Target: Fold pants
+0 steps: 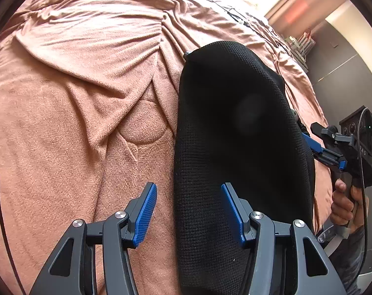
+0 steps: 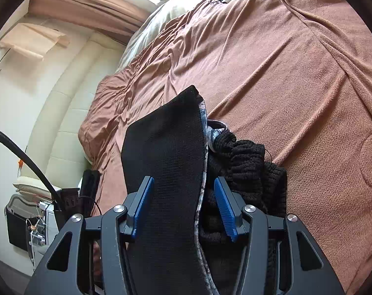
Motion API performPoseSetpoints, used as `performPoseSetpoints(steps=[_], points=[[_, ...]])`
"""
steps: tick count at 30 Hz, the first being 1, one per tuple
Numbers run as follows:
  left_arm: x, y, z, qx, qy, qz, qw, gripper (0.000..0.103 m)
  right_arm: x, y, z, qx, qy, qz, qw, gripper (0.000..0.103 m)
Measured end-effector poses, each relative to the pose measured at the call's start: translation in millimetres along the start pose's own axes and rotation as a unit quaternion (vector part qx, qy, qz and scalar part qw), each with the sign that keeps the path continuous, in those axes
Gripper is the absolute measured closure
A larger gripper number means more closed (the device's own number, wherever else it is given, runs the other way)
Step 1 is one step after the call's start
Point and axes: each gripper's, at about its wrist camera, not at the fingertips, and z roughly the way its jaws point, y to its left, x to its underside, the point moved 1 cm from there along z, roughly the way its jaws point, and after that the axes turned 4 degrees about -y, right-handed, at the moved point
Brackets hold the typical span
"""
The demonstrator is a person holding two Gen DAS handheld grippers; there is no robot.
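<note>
Black knit pants (image 1: 235, 123) lie as a long folded bundle on a pink-brown blanket (image 1: 75, 98). My left gripper (image 1: 189, 212) is open over the bundle's near left edge, with one blue pad above the blanket and the other above the pants. At the bundle's right side, a hand (image 1: 343, 201) holds my right gripper (image 1: 313, 136). In the right wrist view, my right gripper (image 2: 183, 206) is open. A flat band of the pants (image 2: 166, 147) runs between its fingers, and a gap shows at the right pad. The bunched waistband (image 2: 247, 162) lies just to the right.
The blanket (image 2: 284, 73) covers the whole bed in loose wrinkles. Cables and small items (image 1: 237, 12) lie near the far end. The bed's edge drops to a dark floor (image 1: 338, 68) on the right. A padded cream wall (image 2: 63, 123) and cluttered gear (image 2: 33, 223) border the other side.
</note>
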Motion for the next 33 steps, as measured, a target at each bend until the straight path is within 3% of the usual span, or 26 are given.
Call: performPoseSetpoints(steps=[7, 13, 14, 17, 19, 27, 33], points=[[2.8, -4.8, 13.0, -0.027, 0.019, 0.016, 0.9993, 0.046, -21.4, 5.8, 35.0, 0.006, 0.061, 0.0, 0.998, 0.054], [3.8, -1.5, 16.6, -0.022, 0.021, 0.009, 0.9995, 0.046, -42.4, 5.4, 63.6, -0.001, 0.104, 0.021, 0.994, 0.054], [4.1, -0.7, 16.6, -0.02, 0.021, 0.008, 0.9995, 0.046, -46.4, 5.4, 64.9, -0.005, 0.102, 0.026, 0.994, 0.057], [4.8, 1.5, 15.5, -0.017, 0.021, 0.004, 0.9996, 0.046, -53.7, 12.8, 65.1, -0.025, 0.096, 0.02, 0.995, 0.092], [5.8, 3.9, 13.5, -0.015, 0.021, 0.003, 0.9997, 0.046, -55.0, 23.5, 64.0, -0.032, 0.088, -0.001, 0.996, 0.099], [14.1, 11.0, 0.2, -0.011, 0.017, 0.008, 0.9998, 0.046, -56.0, 77.0, 50.1, -0.04, 0.052, -0.083, 0.994, 0.101], [18.0, 12.1, -10.2, -0.01, 0.011, 0.012, 0.9998, 0.046, -44.5, 99.5, 36.4, -0.005, 0.026, -0.134, 0.991, 0.101]])
